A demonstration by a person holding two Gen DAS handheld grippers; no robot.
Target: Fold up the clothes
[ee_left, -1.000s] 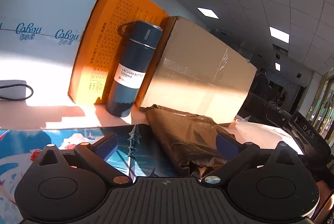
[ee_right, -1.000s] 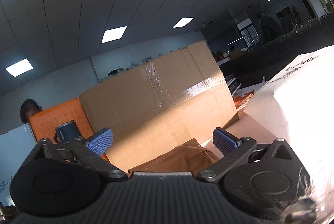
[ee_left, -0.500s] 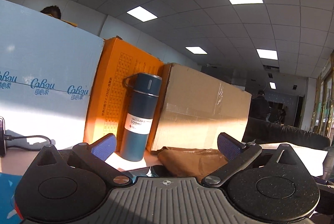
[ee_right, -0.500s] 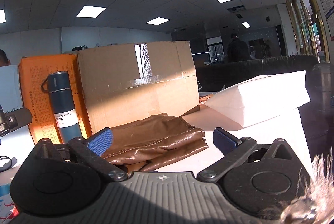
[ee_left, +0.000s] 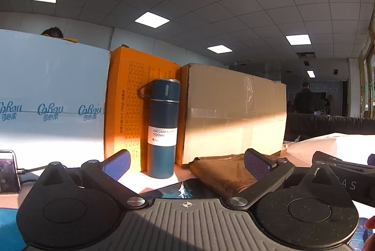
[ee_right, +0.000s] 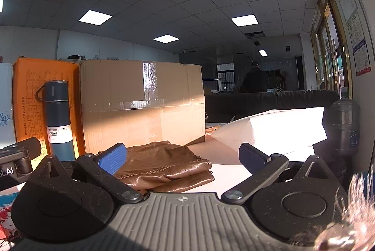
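Note:
A folded brown garment (ee_right: pixel 164 165) lies on the table in front of the cardboard box (ee_right: pixel 143 103). In the left wrist view the same brown garment (ee_left: pixel 222 171) shows low between the fingers, toward the right one. My left gripper (ee_left: pixel 186 164) stands open with nothing between its blue pads, low over the table. My right gripper (ee_right: pixel 182 157) is open too, just short of the garment and holding nothing. The other gripper's body (ee_left: pixel 339 171) shows at the right edge of the left wrist view.
A dark blue vacuum bottle (ee_left: pixel 163 129) stands against an orange box (ee_left: pixel 131 110), beside a pale blue carton (ee_left: pixel 51 96). A white paper bag (ee_right: pixel 274 131) lies right of the garment. A printed blue mat (ee_left: pixel 9 227) covers the near table. A large water jug (ee_right: pixel 344 127) stands at far right.
Both grippers have levelled out and dropped close to the table; the views swung from tilted to upright. The garment stayed put and both grippers stayed open.

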